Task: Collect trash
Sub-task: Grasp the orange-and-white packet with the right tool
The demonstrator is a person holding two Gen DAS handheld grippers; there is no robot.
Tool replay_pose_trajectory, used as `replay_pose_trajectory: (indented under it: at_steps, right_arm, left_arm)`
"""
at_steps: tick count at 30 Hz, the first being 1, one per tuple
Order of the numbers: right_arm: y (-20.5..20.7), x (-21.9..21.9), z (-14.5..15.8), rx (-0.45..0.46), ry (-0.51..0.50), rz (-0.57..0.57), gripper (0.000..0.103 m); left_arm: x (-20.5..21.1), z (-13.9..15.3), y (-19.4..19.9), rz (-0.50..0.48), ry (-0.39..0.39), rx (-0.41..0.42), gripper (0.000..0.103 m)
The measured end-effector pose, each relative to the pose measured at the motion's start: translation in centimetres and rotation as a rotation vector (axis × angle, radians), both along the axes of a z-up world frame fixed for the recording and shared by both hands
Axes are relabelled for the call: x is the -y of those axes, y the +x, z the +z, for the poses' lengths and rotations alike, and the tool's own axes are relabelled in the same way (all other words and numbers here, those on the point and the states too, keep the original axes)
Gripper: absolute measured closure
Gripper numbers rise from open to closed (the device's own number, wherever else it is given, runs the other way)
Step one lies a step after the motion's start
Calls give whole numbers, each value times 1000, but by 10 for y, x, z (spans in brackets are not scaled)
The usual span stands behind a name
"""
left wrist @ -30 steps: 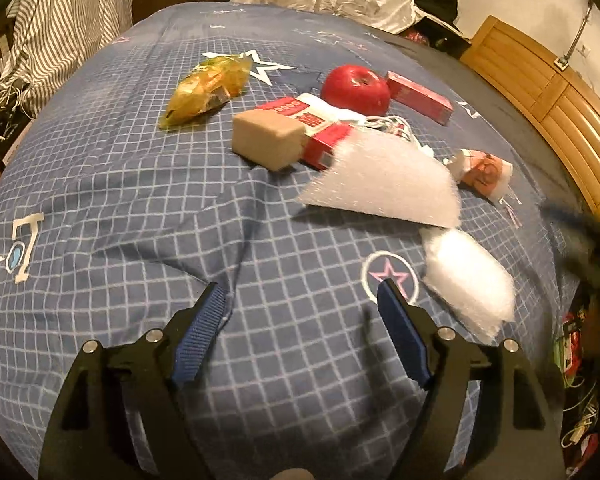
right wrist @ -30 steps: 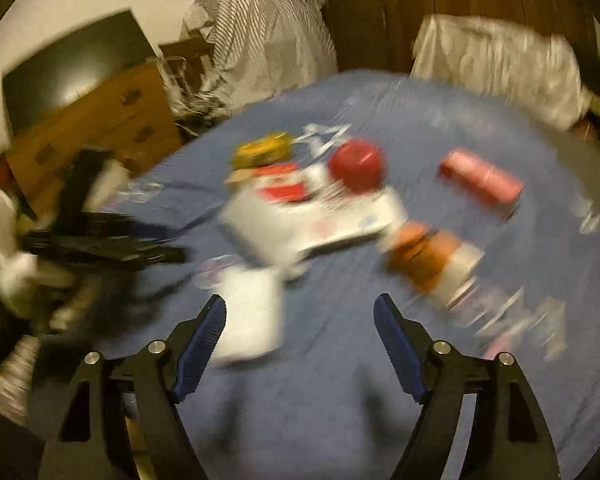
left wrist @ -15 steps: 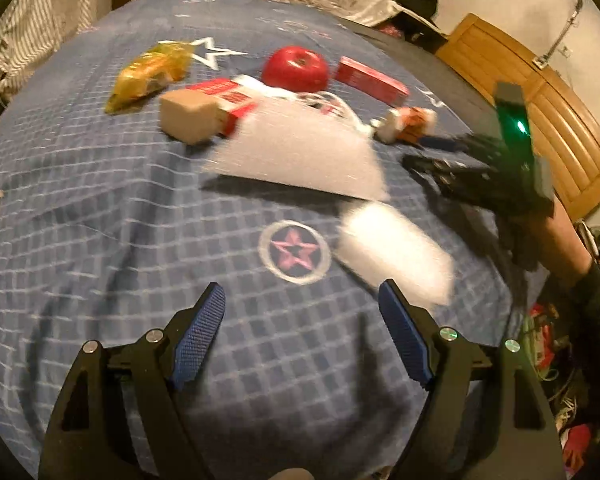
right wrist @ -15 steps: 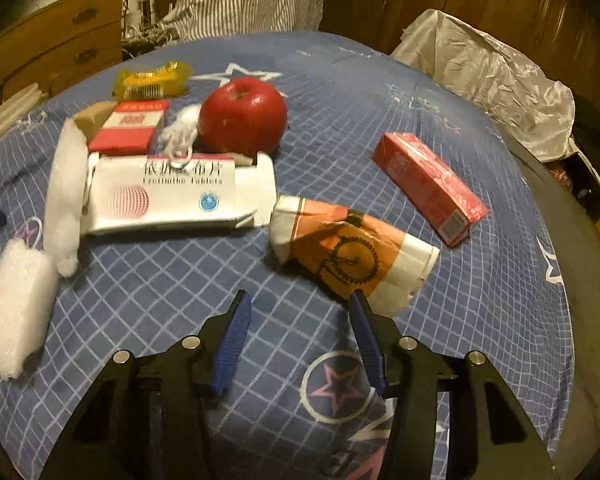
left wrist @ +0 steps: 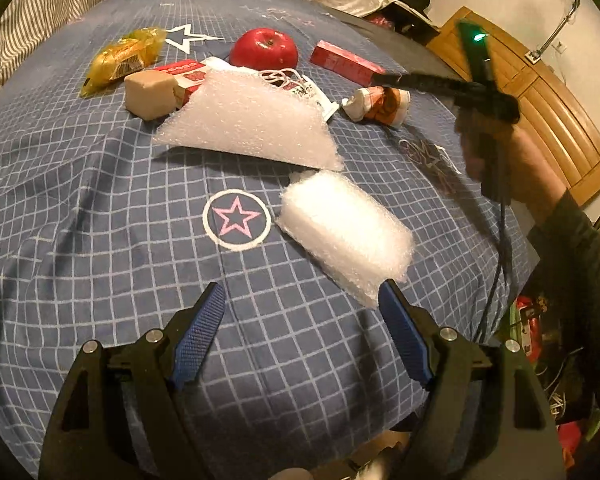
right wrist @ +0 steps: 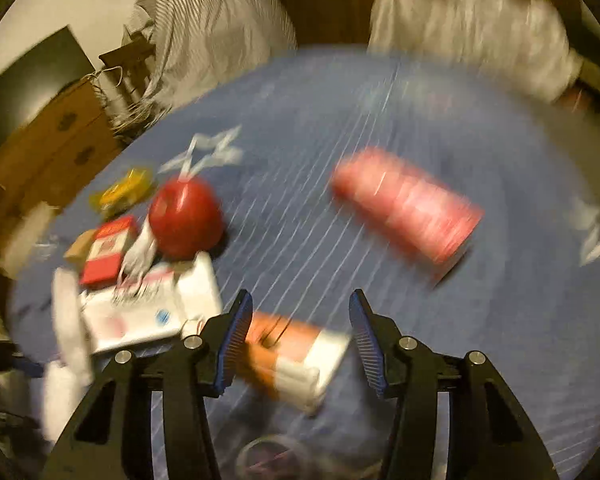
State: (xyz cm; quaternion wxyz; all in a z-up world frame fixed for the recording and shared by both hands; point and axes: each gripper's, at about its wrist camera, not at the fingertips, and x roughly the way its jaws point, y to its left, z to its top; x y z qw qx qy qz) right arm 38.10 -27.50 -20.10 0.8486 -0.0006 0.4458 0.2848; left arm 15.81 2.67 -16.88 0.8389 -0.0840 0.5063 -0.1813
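Trash is spread over the blue checked sheet (left wrist: 100, 208).

Left wrist view: left gripper (left wrist: 300, 304) is spread, nothing between its pads. A small bubble wrap wad (left wrist: 346, 234) lies just ahead of it, near corner by the right pad (left wrist: 404, 340), no contact visible. Bigger bubble wrap sheet (left wrist: 252, 124) lies further out, then the tan block (left wrist: 150, 92), yellow wrapper (left wrist: 120, 58), apple (left wrist: 264, 48), red box (left wrist: 346, 62) and orange wrapper (left wrist: 380, 102). Right gripper reaches in from the right, tips by the orange wrapper.

Right wrist view (blurred): right gripper (right wrist: 300, 316) is part-spread, narrowed within the last second. Orange wrapper (right wrist: 290, 354) lies between the fingers, low; gripped or not, can't tell. Apple (right wrist: 186, 218) and white pack (right wrist: 148, 308) left, red box (right wrist: 408, 210) ahead-right.
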Motion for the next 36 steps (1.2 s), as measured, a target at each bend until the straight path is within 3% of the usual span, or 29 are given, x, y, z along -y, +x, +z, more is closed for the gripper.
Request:
replay_pose_trajectory:
  at_steps: [4,7,10,13,16,17,20,22,27,28,30,31,32,34,36]
  right_arm:
    - [-57,-3,-5,-67,115,73,48]
    - [-116,-10,2,-78,116,139,42]
    - [-158,-18,12,-52,47,227,42]
    - [-171,-25,34,41,-56,285,38]
    - [-157,-26,50,189,-189,269,14]
    - [-147,-27,52,198,-212,274,10]
    - [-102,-34,39,130,-317,340,10]
    - [-74,-39,31,141,-398,359,10]
    - [-48,-48,15,96,-393,391,10]
    - [-50,-49,11,91,-390,394,16]
    - [-52,-49,2,84,-382,371,44]
    - [-56,-46,-2,87,-380,341,65]
    - [-63,-46,-5,103,-381,314,75]
    - [-78,-38,-6,108,-352,240,90]
    - [-95,-29,-5,85,-287,165,93]
  left_arm:
    - [-8,0,-7,4,-5,5,27]
    - [-19,-2,-6,18,-24,1,27]
    - [-19,-1,-6,13,-16,4,27]
    - [-17,0,-7,14,-8,6,27]
    - [-15,1,-6,16,-6,1,27]
    - [-14,1,-5,15,-8,-4,27]
    - [-10,2,1,-1,-33,-35,23]
    - [-6,5,6,1,-64,-45,23]
    - [11,8,12,9,-84,-36,23]
    - [16,7,12,9,-83,-33,23]
    - [24,4,12,5,-80,-29,23]
    - [30,3,13,5,-64,-19,23]
    - [32,2,13,2,-50,-11,23]
    - [37,1,14,-6,-14,7,23]
    - [38,0,15,-16,36,21,23]
